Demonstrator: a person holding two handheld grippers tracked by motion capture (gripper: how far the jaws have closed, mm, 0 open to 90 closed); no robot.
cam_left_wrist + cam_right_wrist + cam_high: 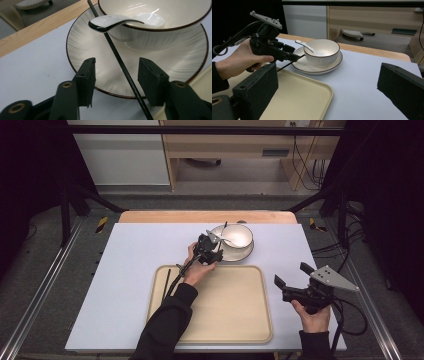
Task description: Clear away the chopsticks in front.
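Observation:
A black chopstick (120,62) lies slanted across a white ribbed plate (82,47), passing under the handle of a white spoon (112,21) that rests in the white bowl (175,15) on that plate. My left gripper (117,61) stands low over the plate's near rim with the chopstick between its jaws, closer to the right one; the pads do not press on it. In the high view the left gripper (212,245) is just left of the bowl (240,237). My right gripper (291,273) is held open and empty, right of the tray.
A beige tray (225,310) lies in front of the plate on the pale mat. A second thin black stick (166,282) lies along the tray's left rim. The table's wooden far edge (205,216) runs behind the bowl.

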